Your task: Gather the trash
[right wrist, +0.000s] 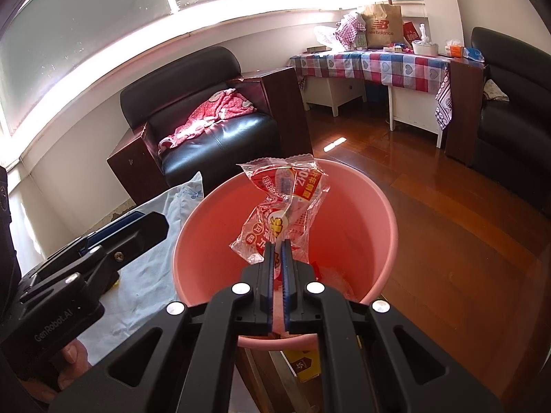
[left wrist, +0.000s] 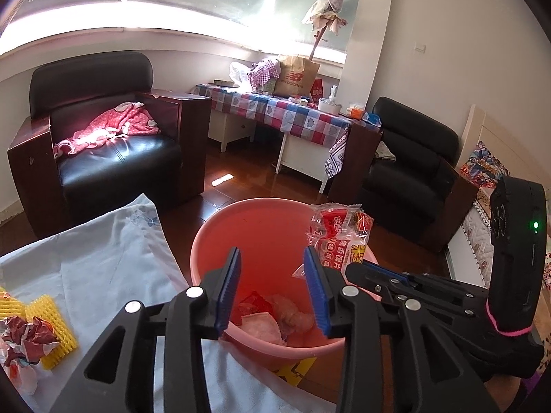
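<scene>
Right wrist view shows your right gripper [right wrist: 278,246] clamped on the lower end of a crinkled red-and-clear snack wrapper [right wrist: 284,199], which stands up from the pads with its long axis running roughly upward and away from you. That wrapper hangs directly over the mouth of the pink bucket [right wrist: 375,192], well inside the rim, so the relation that matters is already set: straight below the pads lies open bucket, not floor or cloth.

Your left gripper [left wrist: 272,275] hovers just beside it over the near rim, its jaws apart with nothing between them; some crumpled trash already lies at the bottom of the bucket beneath it. From the left wrist view the wrapper sits just to the right of the left fingers, so the right hand alone carries it.

More trash waits on the pale cloth [left wrist: 103,268] at your left: a yellow foam net [left wrist: 51,320] and a crumpled red-and-white wrapper [left wrist: 24,344] touching it. Your left hand is the nearer one for those.
</scene>
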`<state>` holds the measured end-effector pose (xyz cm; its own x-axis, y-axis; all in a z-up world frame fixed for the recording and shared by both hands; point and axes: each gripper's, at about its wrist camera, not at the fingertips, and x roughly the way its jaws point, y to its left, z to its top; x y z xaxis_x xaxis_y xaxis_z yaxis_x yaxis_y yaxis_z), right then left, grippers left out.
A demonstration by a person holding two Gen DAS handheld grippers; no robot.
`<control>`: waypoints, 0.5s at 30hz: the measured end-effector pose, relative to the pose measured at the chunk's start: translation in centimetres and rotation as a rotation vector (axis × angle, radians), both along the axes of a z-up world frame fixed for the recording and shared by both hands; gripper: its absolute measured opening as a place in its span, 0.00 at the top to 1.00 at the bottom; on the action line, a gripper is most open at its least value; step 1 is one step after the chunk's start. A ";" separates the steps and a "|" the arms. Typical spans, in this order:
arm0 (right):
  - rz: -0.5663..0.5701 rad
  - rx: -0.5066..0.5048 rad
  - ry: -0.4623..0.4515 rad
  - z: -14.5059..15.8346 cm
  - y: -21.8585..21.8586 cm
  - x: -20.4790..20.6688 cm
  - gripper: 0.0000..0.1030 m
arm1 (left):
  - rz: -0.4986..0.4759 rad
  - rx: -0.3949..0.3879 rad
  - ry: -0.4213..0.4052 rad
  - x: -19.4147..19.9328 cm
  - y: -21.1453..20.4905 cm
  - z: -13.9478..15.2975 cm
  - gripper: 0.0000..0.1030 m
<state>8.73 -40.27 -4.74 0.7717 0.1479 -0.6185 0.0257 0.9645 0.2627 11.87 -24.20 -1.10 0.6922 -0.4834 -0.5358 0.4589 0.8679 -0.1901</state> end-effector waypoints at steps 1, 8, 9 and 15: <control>-0.002 -0.002 0.001 -0.1 0.0 0.0 0.96 | 0.001 -0.004 0.002 0.0 0.2 0.1 0.64; -0.042 0.011 0.045 -0.8 -0.1 0.4 0.87 | 0.008 -0.009 0.005 -0.7 1.4 0.6 0.59; -0.044 0.017 0.056 -0.9 0.0 0.6 0.85 | 0.010 -0.008 0.008 -0.8 1.5 0.6 0.59; -0.048 0.036 0.072 -1.3 -0.2 0.5 0.79 | 0.019 -0.005 0.020 -1.4 2.5 0.6 0.59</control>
<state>9.23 -40.51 -6.07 0.7321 0.1350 -0.6677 0.0917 0.9517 0.2930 10.49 -21.71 -0.49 0.6906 -0.4728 -0.5474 0.4381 0.8756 -0.2035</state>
